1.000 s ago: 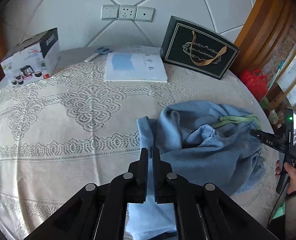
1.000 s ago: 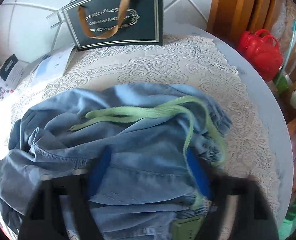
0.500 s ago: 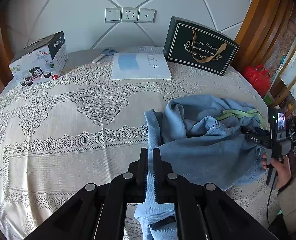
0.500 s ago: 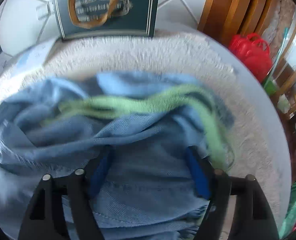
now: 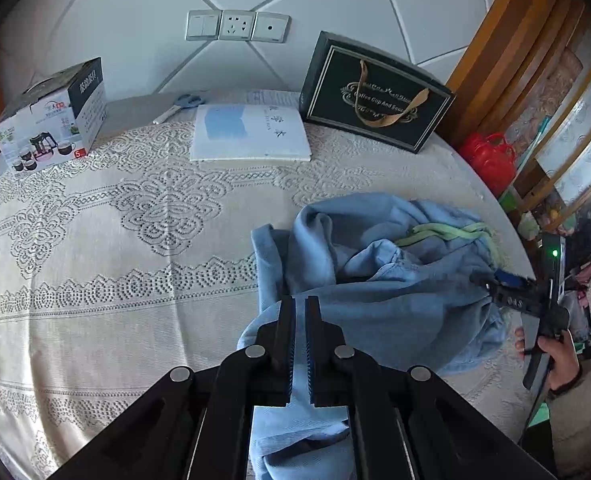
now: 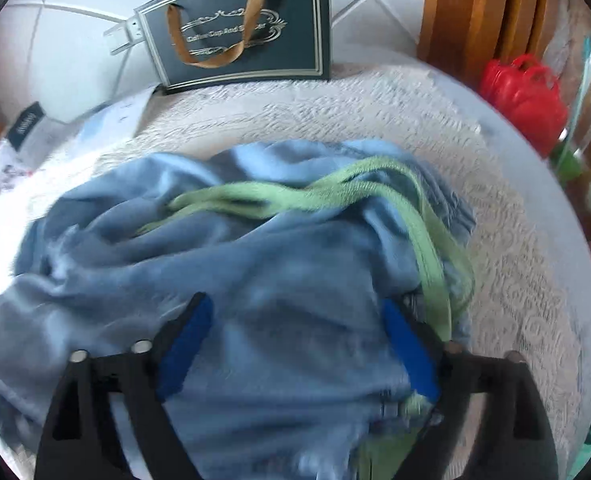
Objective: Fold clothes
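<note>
Trouble is most likely from the green drawstring (image 6: 427, 240), which is looped loose over the crumpled blue garment (image 5: 395, 280) and sits right by the right claw (image 6: 295, 344); it could easily be snagged or pinched instead of the cloth, and the whole heap would be dragged crooked. The garment is bunched on the right side of the table (image 5: 95, 240), near the edge, with one end hanging off the near rim, so a hard tug might pull it to the floor. The left claw (image 5: 300, 312) is clamped on a fold of that cloth, fingers nearly together. The right claw is spread wide, with cloth lying between the blue pads (image 6: 183, 344), nothing gripped.

Writing: "Coffee Cup And Saucer" can be read on the dark gift box (image 5: 375, 92). Chinese characters are printed on the tea-set carton (image 5: 51, 120) and the white booklet (image 5: 251, 132), too small to be made out.
</note>
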### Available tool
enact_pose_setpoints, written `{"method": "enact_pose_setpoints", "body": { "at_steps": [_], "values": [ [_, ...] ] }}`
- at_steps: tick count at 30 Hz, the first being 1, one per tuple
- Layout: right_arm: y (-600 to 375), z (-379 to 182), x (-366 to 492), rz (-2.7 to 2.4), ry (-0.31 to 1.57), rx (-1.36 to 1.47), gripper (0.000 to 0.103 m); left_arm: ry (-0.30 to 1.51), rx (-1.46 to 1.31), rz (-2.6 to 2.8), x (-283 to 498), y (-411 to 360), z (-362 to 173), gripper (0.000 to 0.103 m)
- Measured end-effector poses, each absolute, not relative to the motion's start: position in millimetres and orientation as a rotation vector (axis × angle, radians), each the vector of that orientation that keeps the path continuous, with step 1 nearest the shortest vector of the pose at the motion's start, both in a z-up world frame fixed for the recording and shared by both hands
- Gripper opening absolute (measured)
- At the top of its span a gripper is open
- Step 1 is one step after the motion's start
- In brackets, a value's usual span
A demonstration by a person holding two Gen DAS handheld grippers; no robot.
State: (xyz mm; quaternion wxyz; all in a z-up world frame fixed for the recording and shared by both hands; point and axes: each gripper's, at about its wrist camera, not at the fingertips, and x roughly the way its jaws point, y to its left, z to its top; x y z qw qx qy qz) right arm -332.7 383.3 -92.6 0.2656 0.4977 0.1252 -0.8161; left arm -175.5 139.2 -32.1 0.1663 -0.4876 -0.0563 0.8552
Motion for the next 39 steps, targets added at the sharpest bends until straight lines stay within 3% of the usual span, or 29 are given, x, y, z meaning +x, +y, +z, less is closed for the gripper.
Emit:
{"method": "enact_pose_setpoints", "body": {
  "at_steps": [2, 3, 4, 5, 6, 7, 12, 13, 14, 16, 18, 36, 38, 39],
  "values": [
    [389.6, -92.6, -324.9, -2.178, 0.363, 1.395, 0.102, -0.141, -1.387, 2.459, -177.7, 140.0, -30.4, 0.004],
    [392.5, -92.9, -320.2, -2.168, 0.379, 1.411, 0.096, -0.131, -1.386, 2.471, -178.8, 140.4, -29.5, 0.004],
    [395.5, -93.2, -315.6, -2.158, 0.396, 1.426, 0.073, -0.123, -1.387, 2.474, -179.5, 141.1, -29.2, 0.004],
    [396.5, -91.1, -313.6, -2.157, 0.396, 1.427, 0.057, -0.121, -1.388, 2.475, -180.3, 141.7, -29.2, 0.004],
    [396.8, -88.3, -312.4, -2.159, 0.392, 1.424, 0.026, -0.119, -1.384, 2.478, -180.7, 142.0, -28.6, 0.004],
    [397.2, -85.5, -311.3, -2.160, 0.388, 1.420, 0.015, -0.101, -1.389, 2.485, -181.1, 143.0, -28.2, 0.005],
    [399.1, -71.6, -305.6, -2.169, 0.367, 1.403, 0.015, -0.021, -1.451, 2.476, -184.8, 148.9, -31.1, 0.005],
    [399.4, -68.8, -304.4, -2.171, 0.363, 1.399, 0.022, -0.019, -1.458, 2.469, -185.0, 149.1, -31.9, 0.005],
    [399.8, -66.1, -303.3, -2.172, 0.359, 1.396, 0.029, -0.030, -1.459, 2.461, -184.4, 148.5, -32.3, 0.005],
    [400.5, -60.5, -301.0, -2.175, 0.350, 1.388, 0.087, -0.044, -1.464, 2.448, -183.5, 147.6, -33.5, 0.005],
    [401.3, -54.9, -298.7, -2.179, 0.342, 1.381, 0.098, -0.058, -1.467, 2.428, -182.8, 146.6, -34.6, 0.005],
    [378.5, -47.5, -283.2, -2.149, 0.404, 1.387, 0.097, 0.051, -1.568, 2.426, -176.3, 150.0, -46.0, 0.005],
    [374.9, -47.1, -281.8, -2.146, 0.419, 1.384, 0.091, 0.060, -1.567, 2.424, -174.8, 151.1, -45.9, 0.005],
    [373.5, -47.5, -280.7, -2.139, 0.426, 1.383, 0.075, 0.058, -1.567, 2.422, -174.2, 151.4, -45.8, 0.005]
  ]
}}
